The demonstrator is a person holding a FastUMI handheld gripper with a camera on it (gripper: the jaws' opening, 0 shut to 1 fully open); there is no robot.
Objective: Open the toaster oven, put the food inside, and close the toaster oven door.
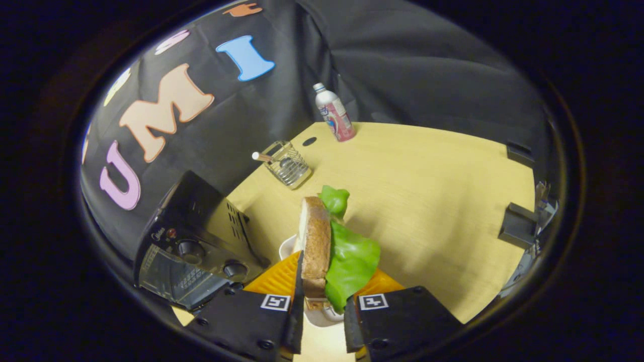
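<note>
A sandwich (pixel 322 246) of brown bread with green lettuce hanging from it stands on edge between my fingers, lifted above the table. My gripper (pixel 324 306) is shut on it, one finger on the bread side and one on the lettuce side. Under the sandwich lies a white plate (pixel 288 246), partly hidden. To the left of my fingers sits the black toaster oven (pixel 196 246) with two knobs; its glass door (pixel 176 281) looks swung down and open, with a wire rack showing behind it.
The wooden table (pixel 432 201) stretches beyond my fingers. A wire basket (pixel 288 165) with a utensil stands past the oven near the wall. A pink-and-white bottle (pixel 334 113) stands at the far edge. Dark brackets (pixel 517 226) sit along the right edge.
</note>
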